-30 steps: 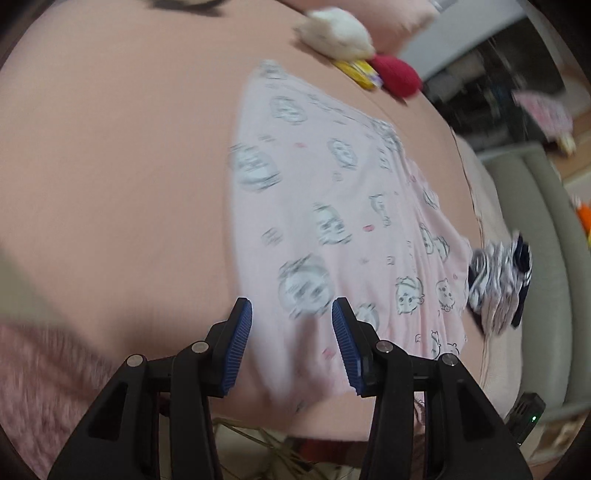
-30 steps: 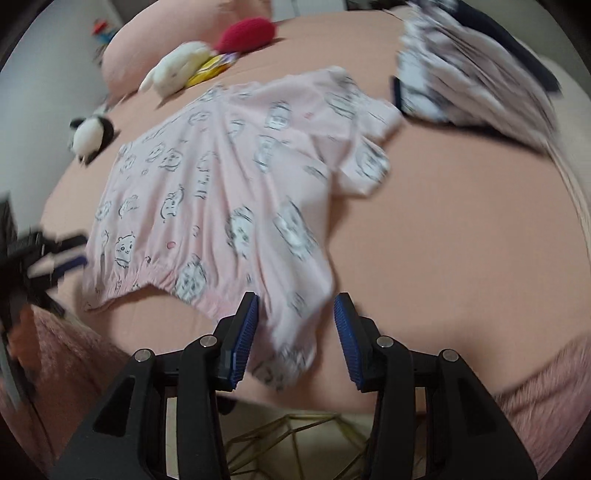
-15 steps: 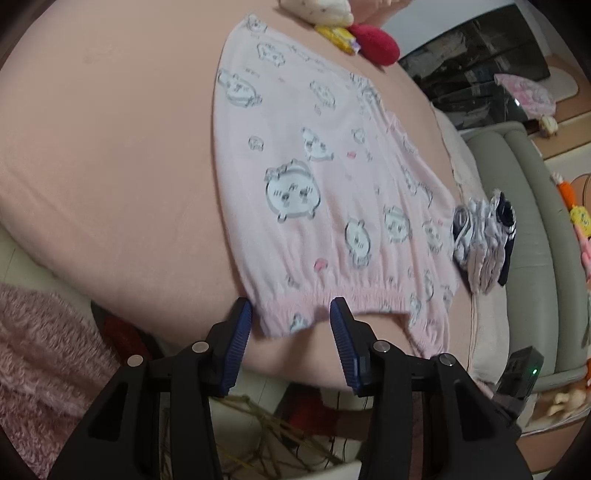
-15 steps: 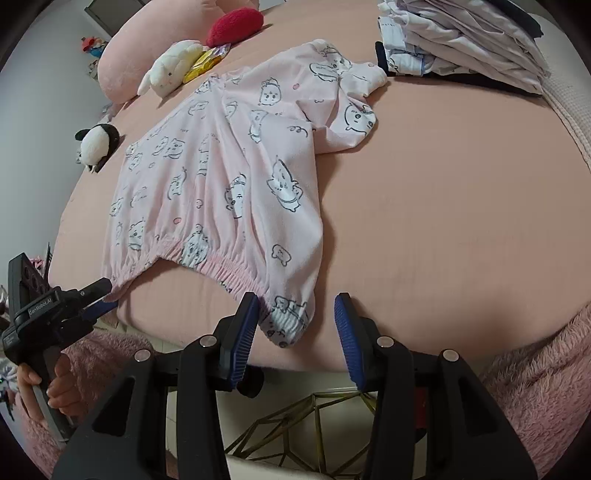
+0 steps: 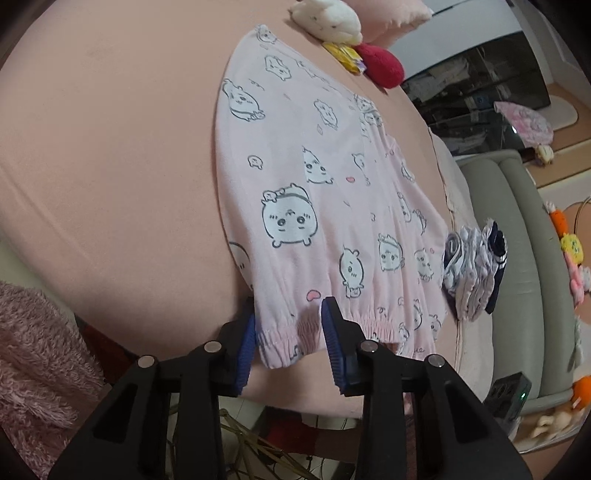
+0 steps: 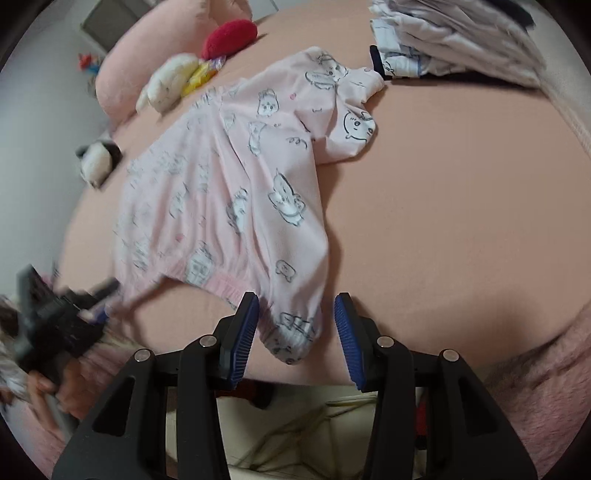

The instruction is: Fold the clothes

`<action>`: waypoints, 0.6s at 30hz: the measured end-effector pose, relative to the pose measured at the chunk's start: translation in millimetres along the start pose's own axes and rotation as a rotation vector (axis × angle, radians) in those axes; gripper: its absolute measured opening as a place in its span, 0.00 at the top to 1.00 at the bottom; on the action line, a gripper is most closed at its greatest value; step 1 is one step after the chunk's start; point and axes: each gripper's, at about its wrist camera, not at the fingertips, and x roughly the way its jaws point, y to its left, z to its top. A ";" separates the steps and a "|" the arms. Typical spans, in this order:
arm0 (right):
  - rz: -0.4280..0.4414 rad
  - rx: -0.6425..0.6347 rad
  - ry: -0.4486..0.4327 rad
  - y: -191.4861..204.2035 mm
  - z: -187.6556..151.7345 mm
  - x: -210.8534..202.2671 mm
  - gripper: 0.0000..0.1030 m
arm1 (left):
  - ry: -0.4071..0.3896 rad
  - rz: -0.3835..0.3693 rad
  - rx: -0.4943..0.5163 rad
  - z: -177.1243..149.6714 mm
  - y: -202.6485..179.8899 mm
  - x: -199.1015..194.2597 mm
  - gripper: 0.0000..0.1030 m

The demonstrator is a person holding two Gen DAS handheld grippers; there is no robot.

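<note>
Pink pyjama bottoms (image 5: 314, 184) printed with cartoon animals lie spread on the pink bed sheet (image 5: 110, 166), their elastic waistband at the near bed edge. My left gripper (image 5: 288, 343) straddles the waistband's left corner. Its jaws are closing with the cloth between them, and a gap still shows at the right pad. In the right wrist view the bottoms (image 6: 229, 177) reach down to my right gripper (image 6: 295, 332), which stands open around the hanging right corner with gaps on both sides. A hand (image 6: 48, 391) holds the blurred left gripper at the far left.
A stack of folded clothes (image 6: 461, 40) sits at the bed's far right, also the stack (image 5: 476, 273). A white plush (image 5: 328, 22), a red plush (image 5: 380, 66), a panda toy (image 6: 98, 162) and a pink pillow (image 6: 147, 62) lie beyond the bottoms. A grey sofa (image 5: 524, 258) stands beside the bed.
The left gripper has come down to the waistband's corner and its jaws have narrowed around it. The right gripper has rolled and now has the other corner between its pads.
</note>
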 end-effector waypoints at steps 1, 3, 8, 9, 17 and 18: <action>0.047 0.038 -0.005 -4.1 1.5 -1.2 0.57 | 0.003 -0.006 -0.007 -0.5 1.4 0.0 0.66; 0.075 0.085 -0.004 -12.0 2.8 -1.5 0.57 | 0.012 -0.012 -0.019 -1.8 3.6 0.9 0.66; 0.053 0.084 0.055 -12.0 -4.3 14.4 0.55 | -0.013 0.041 0.076 -1.8 -8.7 4.9 0.89; 0.066 0.078 0.061 -9.7 -5.5 17.5 0.55 | -0.031 0.057 0.103 -1.2 -11.7 1.9 0.89; -0.030 -0.093 -0.037 17.8 -5.4 -3.6 0.81 | -0.170 0.038 0.131 2.8 -13.0 -39.7 0.90; -0.017 -0.104 -0.049 19.7 -3.8 -7.9 0.82 | -0.170 0.035 0.112 3.8 -10.0 -41.2 0.90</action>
